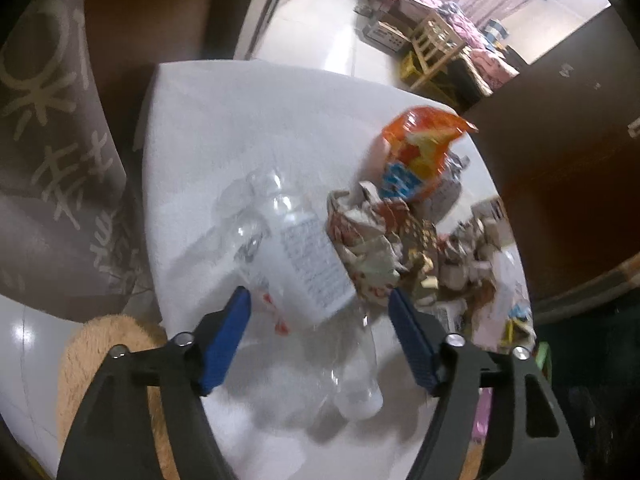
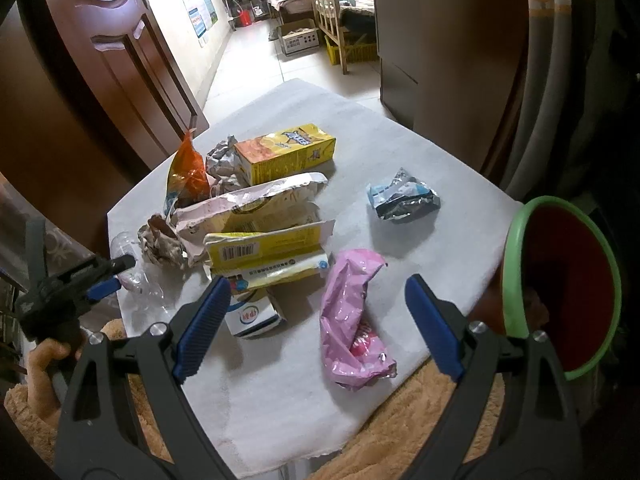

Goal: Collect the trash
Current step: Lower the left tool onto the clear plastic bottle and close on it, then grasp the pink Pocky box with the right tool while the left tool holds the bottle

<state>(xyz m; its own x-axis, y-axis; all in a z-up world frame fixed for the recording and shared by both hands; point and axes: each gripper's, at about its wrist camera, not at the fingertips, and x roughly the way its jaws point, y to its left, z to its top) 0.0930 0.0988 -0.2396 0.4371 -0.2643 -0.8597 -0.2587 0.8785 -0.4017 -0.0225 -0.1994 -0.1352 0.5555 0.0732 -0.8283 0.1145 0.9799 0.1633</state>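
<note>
Bottle (image 1: 304, 264), clear and crushed, lies on the white sheet (image 1: 240, 128) between the wide-open, empty left gripper (image 1: 320, 300), and may slip aside if squeezed off-centre, while the right gripper (image 2: 318, 292), also open and empty, hovers over the pink bag (image 2: 352, 316) near the bin (image 2: 516, 240).

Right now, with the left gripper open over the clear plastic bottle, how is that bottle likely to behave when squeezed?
The clear plastic bottle looks empty and crumpled, so it is probably very light and would buckle between the left gripper fingers. Lying on its side on the white sheet, its smooth wall may slip or roll away.
</note>
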